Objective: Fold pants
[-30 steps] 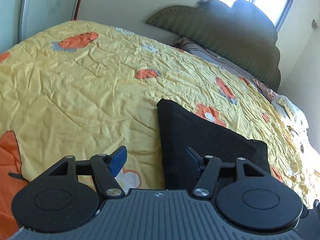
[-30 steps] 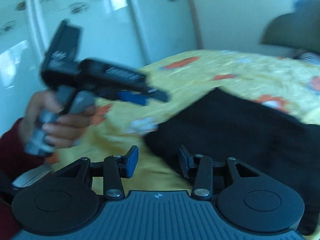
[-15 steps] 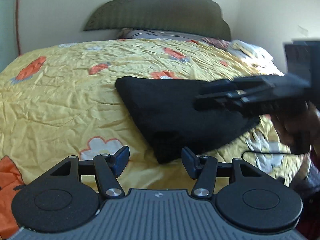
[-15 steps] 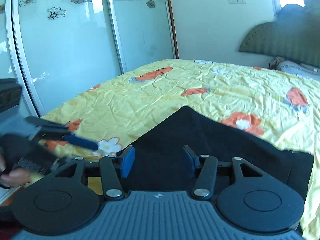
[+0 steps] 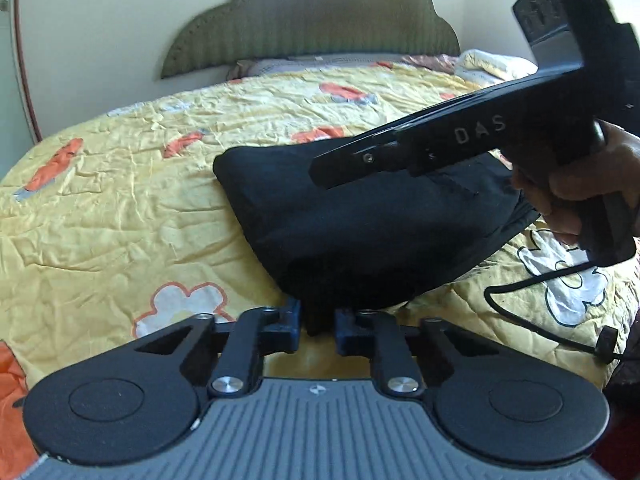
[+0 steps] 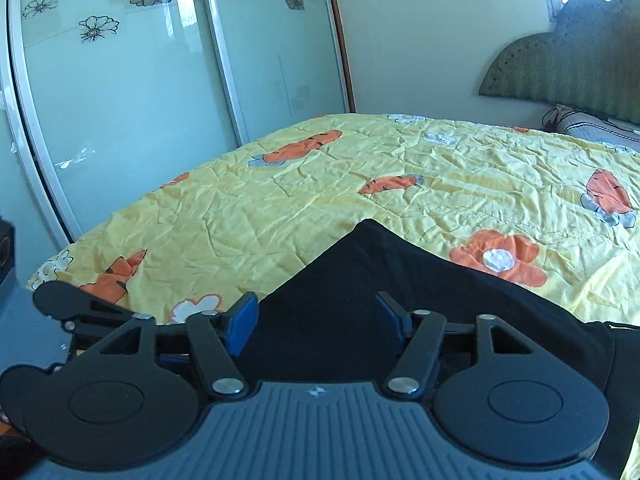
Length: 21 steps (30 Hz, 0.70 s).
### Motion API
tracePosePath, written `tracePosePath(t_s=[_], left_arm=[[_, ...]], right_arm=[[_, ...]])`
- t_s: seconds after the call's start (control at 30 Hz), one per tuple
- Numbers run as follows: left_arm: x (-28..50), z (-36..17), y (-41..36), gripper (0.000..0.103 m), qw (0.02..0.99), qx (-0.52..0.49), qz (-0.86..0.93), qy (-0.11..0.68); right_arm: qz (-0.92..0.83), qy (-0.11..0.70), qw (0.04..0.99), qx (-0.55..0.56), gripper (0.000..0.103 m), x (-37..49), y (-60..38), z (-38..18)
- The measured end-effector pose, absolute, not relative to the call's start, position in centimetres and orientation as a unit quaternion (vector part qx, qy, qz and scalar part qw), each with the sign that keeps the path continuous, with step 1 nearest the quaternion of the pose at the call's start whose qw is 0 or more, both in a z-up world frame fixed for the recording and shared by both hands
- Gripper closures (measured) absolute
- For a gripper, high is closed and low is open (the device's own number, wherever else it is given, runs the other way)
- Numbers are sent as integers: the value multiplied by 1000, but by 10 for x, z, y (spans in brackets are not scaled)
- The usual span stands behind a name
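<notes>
Black pants (image 5: 360, 220) lie folded in a bundle on the yellow bedspread (image 5: 120, 200). My left gripper (image 5: 318, 322) is at their near corner, its jaws closing, and a tuft of the black cloth is pinched between the blue pads. In the left wrist view my right gripper (image 5: 324, 170) hovers over the pants, held by a hand (image 5: 580, 184). In its own view the right gripper (image 6: 318, 320) has its jaws opening wide above the pants (image 6: 360, 280), with the pads off the cloth. The left gripper (image 6: 52, 300) shows at the left edge there.
A green padded headboard (image 5: 312, 20) and pillows (image 5: 492, 64) stand at the far end of the bed. Sliding glass wardrobe doors (image 6: 140, 100) run along the bed's far side. A black cable (image 5: 540, 304) trails over the bedspread at the right.
My left gripper rolled level, came down to the pants' near corner and shut on the cloth. My right gripper swung over the pants and its jaws spread wider.
</notes>
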<state>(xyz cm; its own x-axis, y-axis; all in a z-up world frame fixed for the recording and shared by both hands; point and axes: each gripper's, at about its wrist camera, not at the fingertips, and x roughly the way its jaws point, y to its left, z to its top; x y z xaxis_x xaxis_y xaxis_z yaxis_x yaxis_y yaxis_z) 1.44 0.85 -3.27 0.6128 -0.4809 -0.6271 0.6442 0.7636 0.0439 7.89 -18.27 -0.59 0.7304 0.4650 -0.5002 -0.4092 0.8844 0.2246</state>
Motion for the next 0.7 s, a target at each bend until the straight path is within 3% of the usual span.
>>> tracePosePath(t_s=[0.2, 0.4, 0.57, 0.7], left_arm=[[-1, -32, 16, 94, 893, 115, -307, 310], [-2, -27, 20, 94, 894, 119, -293, 318], [-5, -12, 42, 94, 895, 111, -292, 317], [5, 10, 42, 81, 905, 74, -307, 284]], right_arm=[[273, 296, 915, 16, 32, 116, -171, -3], [230, 350, 906, -70, 28, 178, -138, -38], [230, 283, 931, -8, 28, 132, -181, -1], [270, 307, 913, -9, 28, 87, -200, -3]])
